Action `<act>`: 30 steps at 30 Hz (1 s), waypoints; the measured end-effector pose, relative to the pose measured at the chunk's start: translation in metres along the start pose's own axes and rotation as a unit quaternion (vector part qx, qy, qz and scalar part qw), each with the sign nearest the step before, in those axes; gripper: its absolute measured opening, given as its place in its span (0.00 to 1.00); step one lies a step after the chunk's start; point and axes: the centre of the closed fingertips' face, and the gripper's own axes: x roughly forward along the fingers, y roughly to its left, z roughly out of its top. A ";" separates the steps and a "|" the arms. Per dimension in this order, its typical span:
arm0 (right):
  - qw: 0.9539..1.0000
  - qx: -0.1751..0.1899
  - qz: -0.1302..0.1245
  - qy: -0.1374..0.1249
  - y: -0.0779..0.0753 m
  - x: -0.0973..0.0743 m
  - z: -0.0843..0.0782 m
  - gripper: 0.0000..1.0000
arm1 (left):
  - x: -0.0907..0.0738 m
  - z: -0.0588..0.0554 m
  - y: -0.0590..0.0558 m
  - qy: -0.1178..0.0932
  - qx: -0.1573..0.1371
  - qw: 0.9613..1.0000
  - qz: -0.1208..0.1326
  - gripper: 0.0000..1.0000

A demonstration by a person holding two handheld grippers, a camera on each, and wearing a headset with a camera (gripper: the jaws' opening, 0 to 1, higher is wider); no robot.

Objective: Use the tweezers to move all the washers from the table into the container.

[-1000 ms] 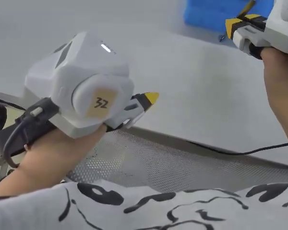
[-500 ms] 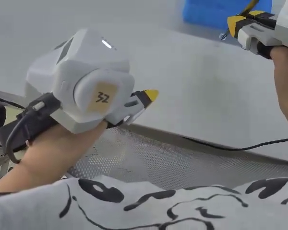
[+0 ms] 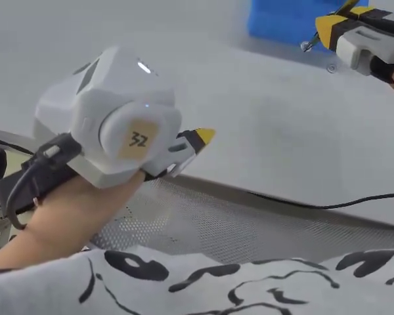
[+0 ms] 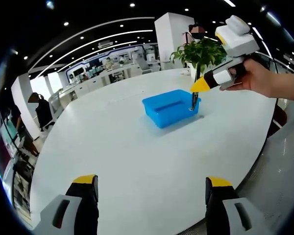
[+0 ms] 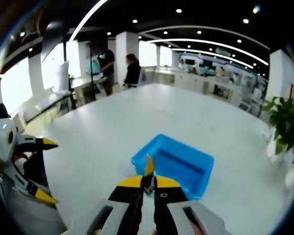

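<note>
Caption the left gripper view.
Right claw holds tweezers at the blue container; open left claw hovers over the white table.

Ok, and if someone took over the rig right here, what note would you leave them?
Left gripper: open, empty, above the table.
Right gripper: shut on the tweezers, tips at the blue container rim.
One small ring, likely a washer, lies on the table beside the right gripper.
The container's contents can't be made out.
Left to do: pick up that washer, check for more.
</note>
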 end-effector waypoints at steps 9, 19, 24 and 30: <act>1.000 0.016 0.002 -0.021 -0.009 -0.002 0.019 0.04 | 0.000 0.000 0.000 0.001 -0.002 1.000 -0.001 0.92; 0.999 0.004 -0.016 -0.037 -0.023 0.007 0.035 0.04 | -0.002 0.003 0.002 -0.008 -0.009 1.000 0.003 0.93; 0.999 0.012 -0.023 -0.036 -0.031 0.019 0.033 0.04 | -0.001 0.002 0.001 -0.007 -0.009 1.000 0.002 0.93; 0.999 0.019 -0.026 -0.030 -0.035 0.033 0.028 0.04 | -0.001 0.001 0.001 -0.005 -0.007 1.000 0.003 0.93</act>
